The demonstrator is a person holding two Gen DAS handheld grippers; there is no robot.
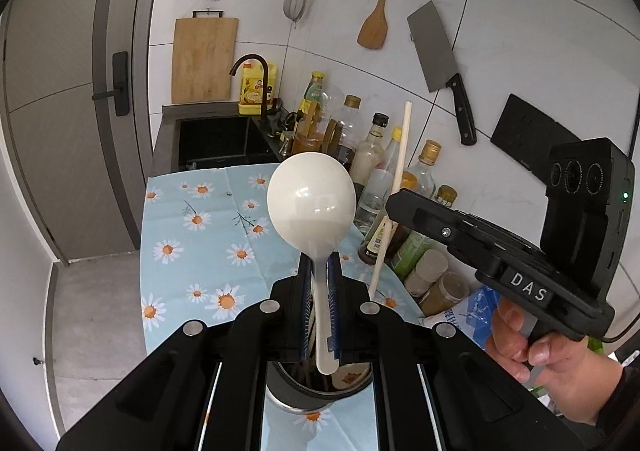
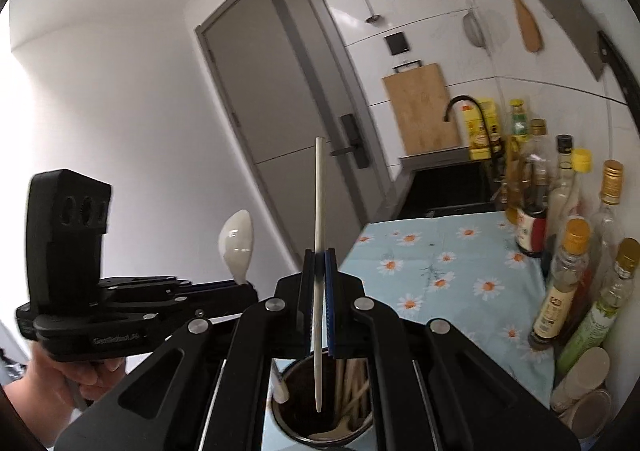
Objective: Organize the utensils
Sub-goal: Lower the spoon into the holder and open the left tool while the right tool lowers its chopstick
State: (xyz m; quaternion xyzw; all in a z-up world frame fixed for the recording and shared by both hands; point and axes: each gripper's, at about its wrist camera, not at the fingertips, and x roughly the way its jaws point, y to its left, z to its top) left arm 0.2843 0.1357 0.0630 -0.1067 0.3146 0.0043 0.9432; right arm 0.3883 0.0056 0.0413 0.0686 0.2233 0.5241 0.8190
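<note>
My left gripper is shut on the handle of a white spoon, bowl up, its handle end hanging over the dark utensil cup below. My right gripper is shut on a pale chopstick, held upright with its tip inside the same cup, which holds several wooden utensils. The spoon and left gripper also show at the left of the right wrist view. The chopstick and right gripper body show at the right of the left wrist view.
A blue daisy tablecloth covers the counter. Several bottles and jars line the wall side. A sink with black faucet lies beyond. A cleaver, wooden spatula, strainer and cutting board hang on the tiled wall.
</note>
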